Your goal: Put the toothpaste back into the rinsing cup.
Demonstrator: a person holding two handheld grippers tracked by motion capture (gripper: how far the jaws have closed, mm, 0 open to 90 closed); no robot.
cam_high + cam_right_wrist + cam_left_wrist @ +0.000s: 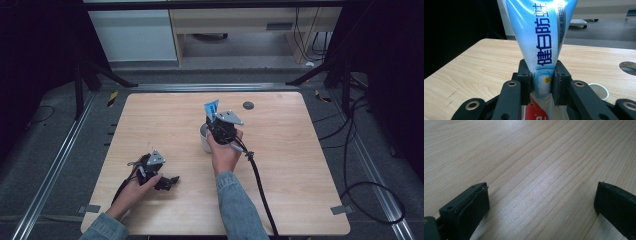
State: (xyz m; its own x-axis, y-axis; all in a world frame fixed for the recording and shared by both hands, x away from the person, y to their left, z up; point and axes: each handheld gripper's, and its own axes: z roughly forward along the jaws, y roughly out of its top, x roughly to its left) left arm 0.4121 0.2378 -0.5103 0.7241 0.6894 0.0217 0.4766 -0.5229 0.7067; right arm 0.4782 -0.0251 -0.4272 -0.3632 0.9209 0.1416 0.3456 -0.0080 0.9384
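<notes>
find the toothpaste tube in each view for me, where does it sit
High view: the toothpaste tube sticks up near the table's middle, above the right hand-held gripper, beside the white cup.
Left gripper view: not in this picture, which shows bare wooden table between open jaws.
Right gripper view: the tube rises at centre, clamped between the jaws, with the cup at lower right.
Shared landmark: the light wooden table top.

Premises present as a laboratory recording bay, not a home. A bare wooden table [165,125] stands on grey carpet, flanked by metal floor rails [55,165] and black frame struts [107,74]. Dark curtains [35,45] close both sides. Loose cables [350,150] trail across the floor; pale cabinets [132,35] stand behind.
</notes>
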